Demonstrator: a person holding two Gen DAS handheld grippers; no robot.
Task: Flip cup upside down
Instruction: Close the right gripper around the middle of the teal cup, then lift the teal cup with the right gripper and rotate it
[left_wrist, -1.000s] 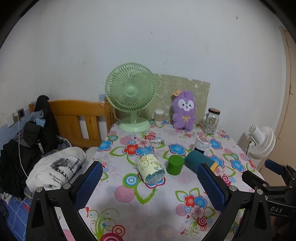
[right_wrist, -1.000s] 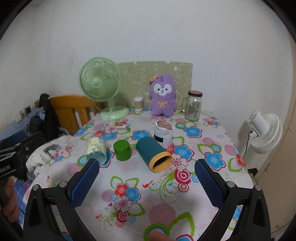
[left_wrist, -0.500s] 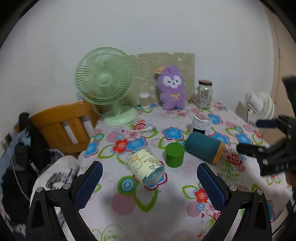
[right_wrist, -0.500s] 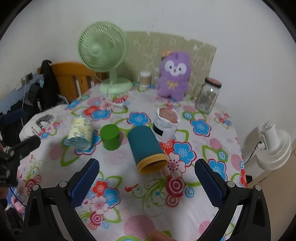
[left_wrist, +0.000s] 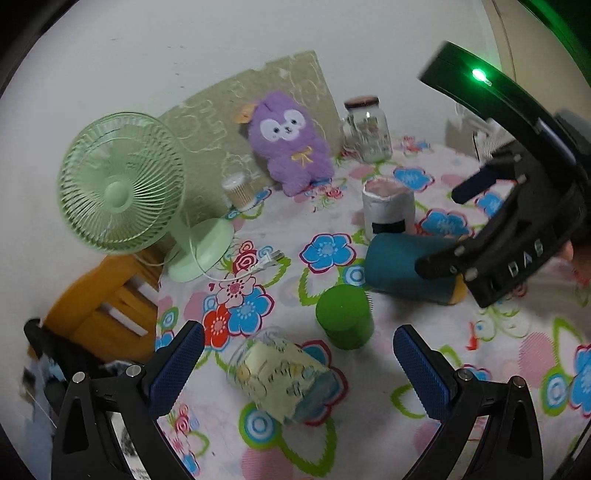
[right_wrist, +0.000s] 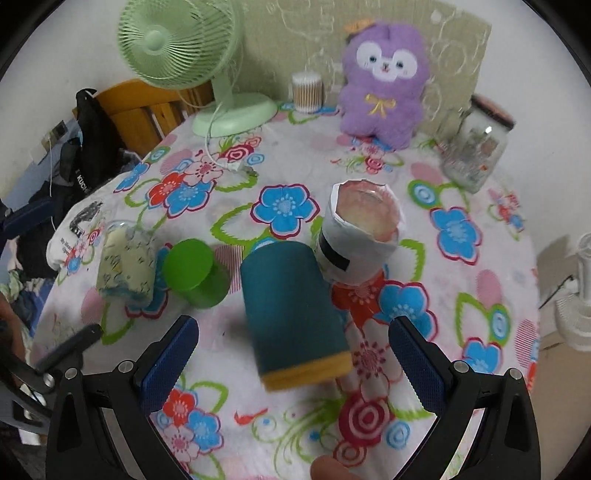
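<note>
teal cup (right_wrist: 291, 314) | on its side | yellow rim toward camera

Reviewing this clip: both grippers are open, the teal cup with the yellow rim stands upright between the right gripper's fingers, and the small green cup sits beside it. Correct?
Not quite. The teal cup is lying on its side on the floral tablecloth, not upright, as the right wrist view shows. The rest holds: the right gripper and left gripper are open, and the green cup sits beside it.
</note>
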